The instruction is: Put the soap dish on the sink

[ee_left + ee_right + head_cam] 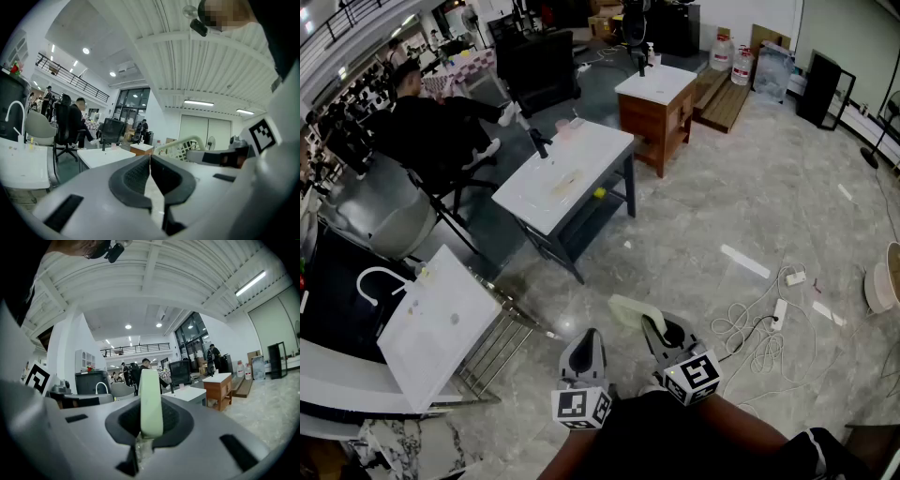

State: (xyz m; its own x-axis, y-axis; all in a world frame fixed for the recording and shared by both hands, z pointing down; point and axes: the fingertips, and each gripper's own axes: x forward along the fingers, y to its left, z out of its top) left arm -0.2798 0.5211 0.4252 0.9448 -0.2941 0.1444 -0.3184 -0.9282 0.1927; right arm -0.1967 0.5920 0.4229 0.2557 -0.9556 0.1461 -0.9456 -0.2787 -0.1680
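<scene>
Currently mid-carry, the right gripper [151, 425] pinches the pale green soap dish [151, 399] above the floor, well apart from the white sink [441, 337], the left gripper [150, 164] pressed together on nothing; next, swing leftward and lower it there.

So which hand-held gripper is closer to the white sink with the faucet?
Left. The left hand-held gripper is off to the right of the sink in the head view; the right hand-held gripper, clamping the soap dish, is farther right.
</scene>
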